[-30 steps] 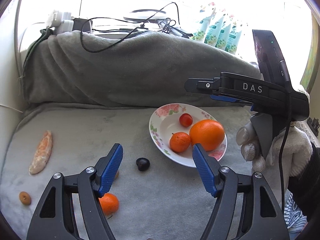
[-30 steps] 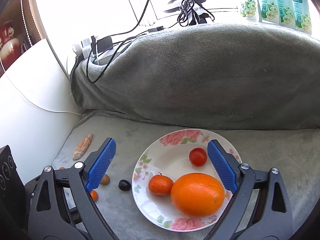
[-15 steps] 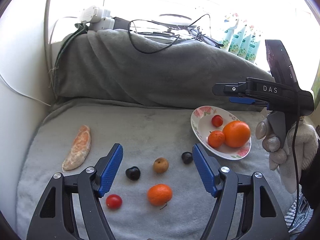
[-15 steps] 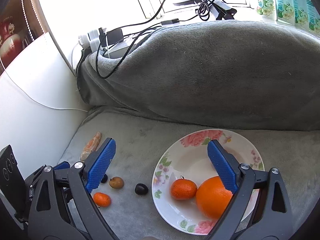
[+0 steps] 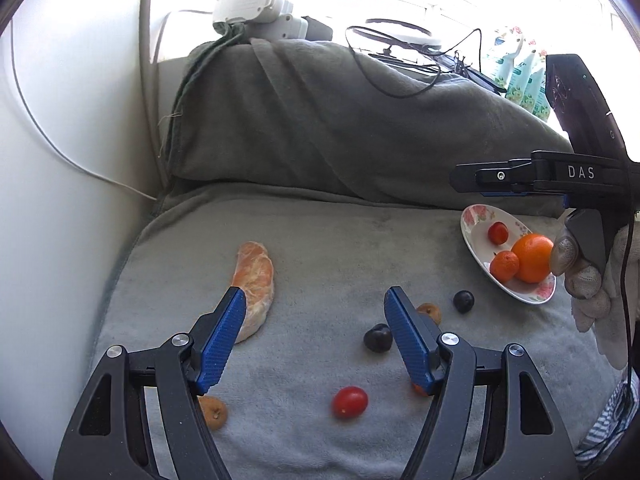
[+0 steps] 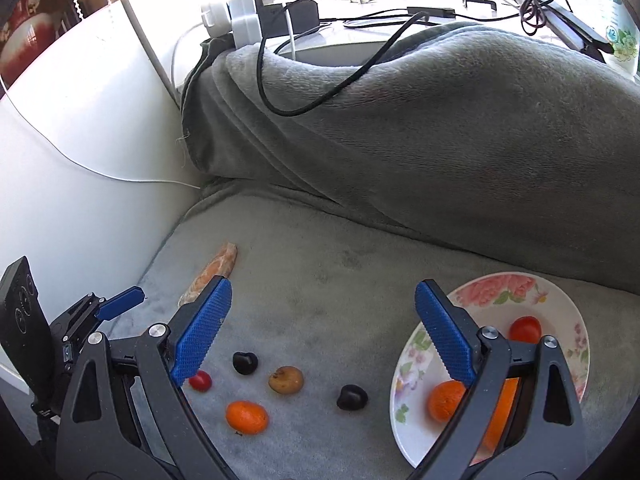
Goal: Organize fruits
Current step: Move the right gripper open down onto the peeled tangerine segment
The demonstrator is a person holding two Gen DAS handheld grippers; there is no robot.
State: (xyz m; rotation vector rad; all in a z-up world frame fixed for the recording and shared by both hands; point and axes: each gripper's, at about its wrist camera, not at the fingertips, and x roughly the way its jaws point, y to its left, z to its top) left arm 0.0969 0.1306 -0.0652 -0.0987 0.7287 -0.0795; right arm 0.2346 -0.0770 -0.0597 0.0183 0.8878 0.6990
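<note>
Both the left gripper (image 5: 312,336) and right gripper (image 6: 320,332) hover wide and empty over loose fruit on the blanket (image 5: 320,240); next, I think, the cherry tomato (image 5: 349,401) goes to the plate (image 6: 480,292).

The left gripper (image 5: 312,320) is pointing downward at a slant, its blue-padded jaws standing apart with nothing gripped between them. The right gripper (image 6: 322,320) is tilting down likewise, jaws spread wide and empty. A white-gloved hand (image 5: 588,276) is clasping the right gripper's handle at the scene's right.
</note>
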